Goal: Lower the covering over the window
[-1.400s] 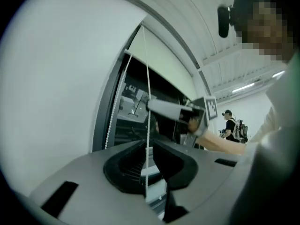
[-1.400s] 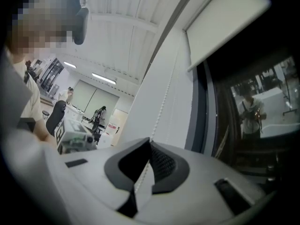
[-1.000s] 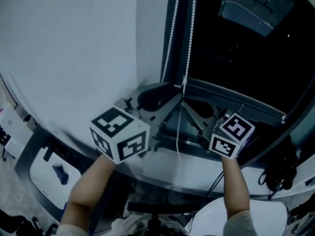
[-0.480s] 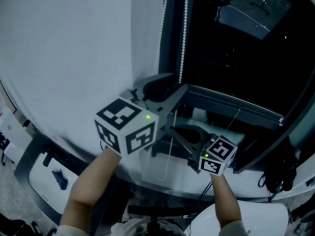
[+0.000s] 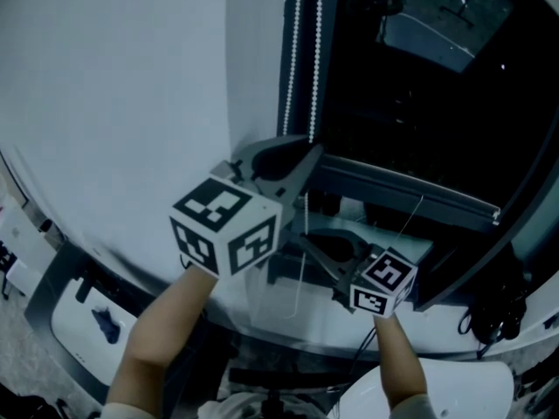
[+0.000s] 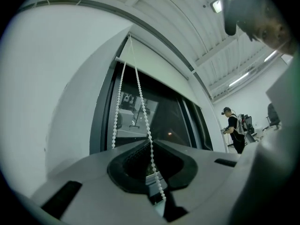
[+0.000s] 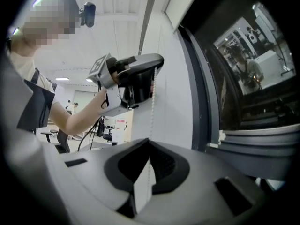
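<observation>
I am closing my left gripper (image 6: 150, 143) on the bead chain (image 6: 142, 104). One strand is running up between the jaws, and the other is hanging free just beside it. My right gripper (image 7: 149, 143) is pinching the chain lower down with its jaws narrowed right onto it, and the strand is rising from there to the left gripper.

The blind (image 6: 157, 68) is sitting rolled high at the top of the window (image 5: 419, 94), leaving the dark glass uncovered. The chain is hanging close along the grey window frame (image 5: 297, 68). The sill (image 5: 410, 190) is jutting out beneath both grippers. A tangle of black cables (image 5: 496, 314) is lying low to my right.

The white wall (image 5: 113, 103) is filling the left side. Strip lights (image 6: 217, 5) are glowing on the ribbed ceiling. A person (image 6: 233, 130) is standing well apart, across the room.
</observation>
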The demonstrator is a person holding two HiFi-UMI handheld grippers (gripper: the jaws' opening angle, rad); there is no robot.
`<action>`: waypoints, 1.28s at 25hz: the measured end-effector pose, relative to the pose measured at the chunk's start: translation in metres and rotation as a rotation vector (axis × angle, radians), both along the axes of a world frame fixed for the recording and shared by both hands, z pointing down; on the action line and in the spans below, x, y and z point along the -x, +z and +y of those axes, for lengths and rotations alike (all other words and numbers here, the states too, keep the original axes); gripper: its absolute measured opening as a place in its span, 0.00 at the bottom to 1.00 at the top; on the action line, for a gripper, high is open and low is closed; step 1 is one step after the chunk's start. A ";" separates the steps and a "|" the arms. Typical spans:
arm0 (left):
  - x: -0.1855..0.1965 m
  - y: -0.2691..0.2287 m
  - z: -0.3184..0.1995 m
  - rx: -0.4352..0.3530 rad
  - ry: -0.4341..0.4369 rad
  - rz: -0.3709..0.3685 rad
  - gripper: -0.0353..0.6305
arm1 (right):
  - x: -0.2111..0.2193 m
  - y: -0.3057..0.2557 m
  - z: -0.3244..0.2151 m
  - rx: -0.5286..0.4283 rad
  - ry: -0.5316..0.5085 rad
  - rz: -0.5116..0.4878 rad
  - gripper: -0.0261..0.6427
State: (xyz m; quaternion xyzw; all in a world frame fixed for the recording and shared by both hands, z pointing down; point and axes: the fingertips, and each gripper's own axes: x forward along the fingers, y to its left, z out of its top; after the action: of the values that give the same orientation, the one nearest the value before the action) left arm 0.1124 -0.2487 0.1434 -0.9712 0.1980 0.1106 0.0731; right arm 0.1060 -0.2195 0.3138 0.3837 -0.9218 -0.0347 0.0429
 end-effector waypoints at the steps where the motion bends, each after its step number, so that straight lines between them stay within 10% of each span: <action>1: 0.001 0.000 -0.001 -0.002 -0.007 -0.003 0.10 | -0.001 -0.001 0.001 -0.002 -0.004 0.009 0.05; 9: 0.006 0.023 -0.001 0.006 -0.028 -0.062 0.10 | -0.030 -0.088 0.026 -0.097 -0.085 -0.244 0.10; 32: -0.023 0.235 0.022 0.246 0.057 -0.349 0.10 | -0.002 -0.210 -0.014 -0.281 0.056 -0.117 0.17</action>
State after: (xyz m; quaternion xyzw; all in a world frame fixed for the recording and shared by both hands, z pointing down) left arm 0.1359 -0.2264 0.3780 -0.9824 0.1668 -0.0822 -0.0157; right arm 0.1079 -0.2336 0.1037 0.4128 -0.8977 -0.1400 -0.0640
